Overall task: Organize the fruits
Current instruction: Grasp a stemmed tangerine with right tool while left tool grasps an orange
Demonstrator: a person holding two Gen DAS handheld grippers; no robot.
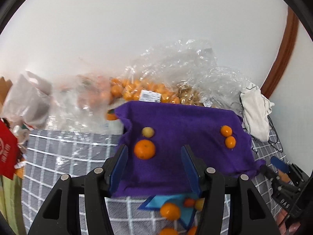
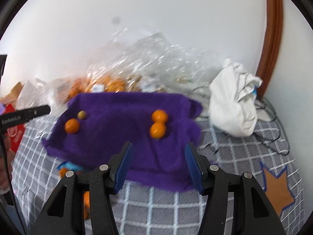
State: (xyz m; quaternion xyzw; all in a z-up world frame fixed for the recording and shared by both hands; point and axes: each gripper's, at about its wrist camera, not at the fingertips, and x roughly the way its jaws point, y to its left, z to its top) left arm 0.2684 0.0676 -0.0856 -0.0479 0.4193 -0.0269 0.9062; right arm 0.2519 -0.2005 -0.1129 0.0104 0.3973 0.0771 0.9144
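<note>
Both hand-held grippers, left (image 1: pixel 154 168) and right (image 2: pixel 158 166), stand partly open with nothing between the jaws. Four fruits lie on the purple cloth (image 1: pixel 185 121): a large orange (image 1: pixel 144 149) touching a yellowish fruit (image 1: pixel 148 132), and two small oranges (image 1: pixel 228 136) touching each other. The white bag label (image 1: pixel 150 96) is unreadable; lettering on the black bar (image 2: pixel 25 115) is partly legible.

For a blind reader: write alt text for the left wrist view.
A purple cloth on a grey checked cover holds four fruits: a large orange beside a small yellow fruit at left, two small oranges touching at right. The left gripper hangs above with open, empty jaws. Clear bags of oranges lie behind.
</note>
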